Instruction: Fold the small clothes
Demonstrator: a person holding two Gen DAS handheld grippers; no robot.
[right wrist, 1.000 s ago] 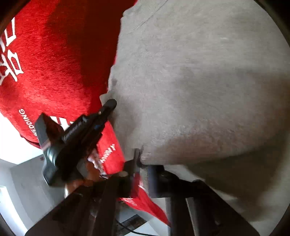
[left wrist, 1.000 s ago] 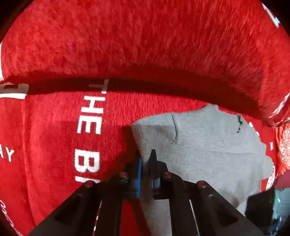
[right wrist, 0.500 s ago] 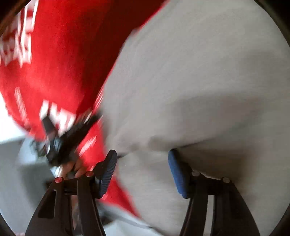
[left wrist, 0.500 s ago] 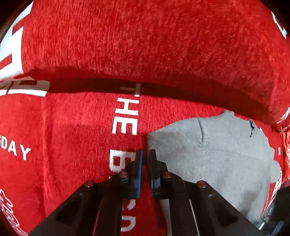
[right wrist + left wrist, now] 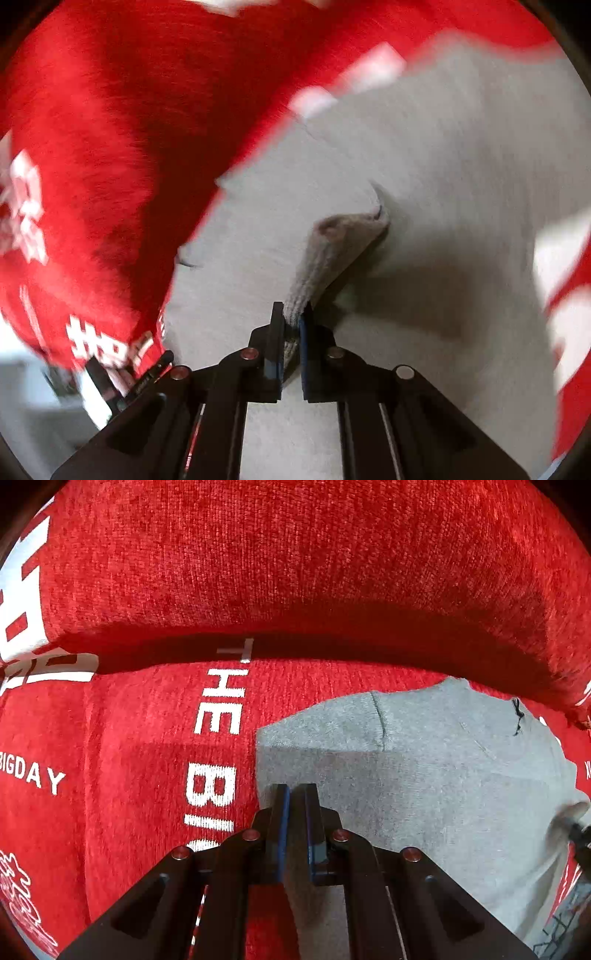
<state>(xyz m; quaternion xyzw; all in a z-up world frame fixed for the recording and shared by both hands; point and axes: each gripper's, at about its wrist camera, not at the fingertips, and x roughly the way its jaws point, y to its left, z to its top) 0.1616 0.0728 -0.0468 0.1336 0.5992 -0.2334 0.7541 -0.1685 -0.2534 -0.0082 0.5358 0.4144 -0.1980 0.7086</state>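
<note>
Red cloth (image 5: 295,572) with white letters lies under the grey garment (image 5: 424,775). Right gripper (image 5: 291,314) has just closed tight on a raised grey flap (image 5: 340,251) pointing away from it. Left gripper (image 5: 295,794) is closed at the garment's left edge, gripping nothing I can see.

It looks like a home. A plush red cover (image 5: 303,565) printed with white words such as "THE BIG DAY" fills both views from 9 to 3 o'clock, draped over a soft, cushioned seat like a sofa. A small grey garment (image 5: 424,768) lies on it.
</note>
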